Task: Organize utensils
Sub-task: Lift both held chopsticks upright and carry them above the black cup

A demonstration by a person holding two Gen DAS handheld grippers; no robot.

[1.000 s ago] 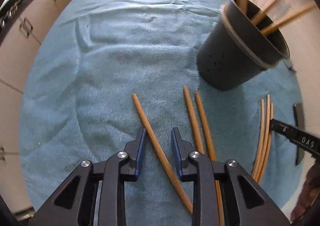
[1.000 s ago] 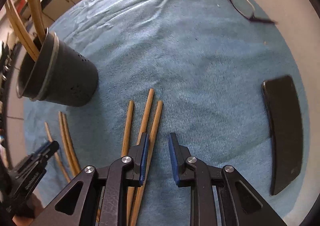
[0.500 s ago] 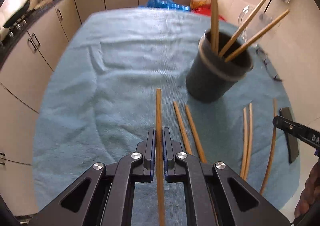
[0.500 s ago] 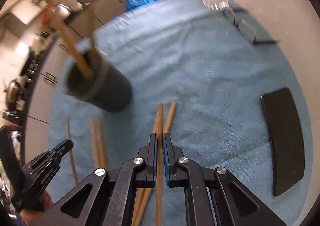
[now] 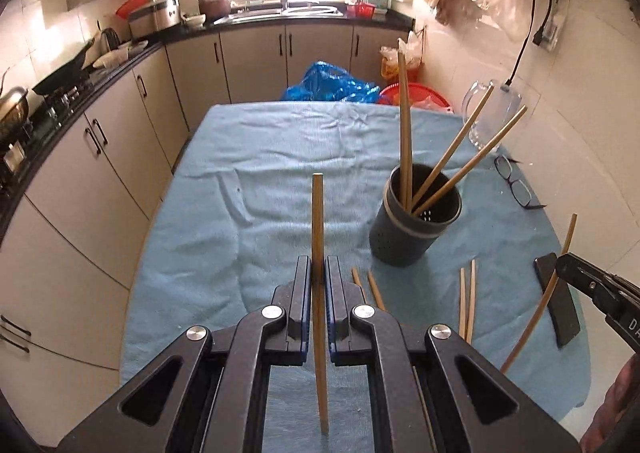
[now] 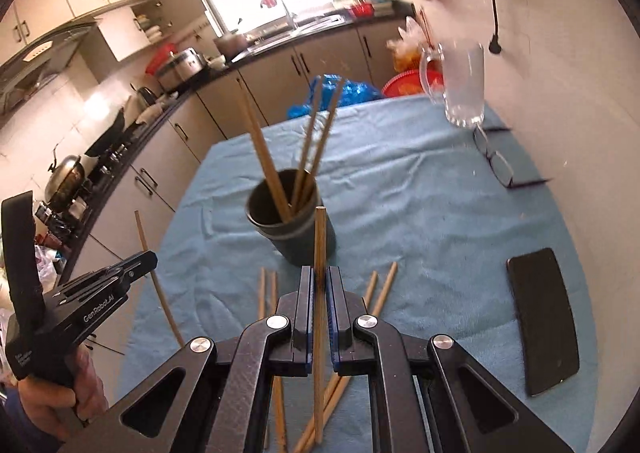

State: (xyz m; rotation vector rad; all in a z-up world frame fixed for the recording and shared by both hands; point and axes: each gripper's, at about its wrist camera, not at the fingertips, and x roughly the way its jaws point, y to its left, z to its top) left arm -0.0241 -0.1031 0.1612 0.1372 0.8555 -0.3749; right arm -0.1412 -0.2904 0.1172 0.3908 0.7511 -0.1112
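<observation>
Both lifted off the blue towel (image 5: 240, 181) since a second ago: left gripper (image 5: 318, 273) clamped on one chopstick (image 5: 317, 213), right gripper (image 6: 319, 285) on another chopstick (image 6: 320, 237). Further back, dark utensil holder (image 5: 412, 237) with three chopsticks.

My left wrist camera looks forward and down along my left gripper (image 5: 318, 273), above the blue towel (image 5: 248, 213). My right wrist camera faces likewise from the right. Both share the dark utensil holder (image 5: 412, 229) (image 6: 294, 231), eyeglasses (image 5: 516, 185) (image 6: 496, 163) and kitchen counter (image 5: 280, 19) (image 6: 304, 31).
</observation>
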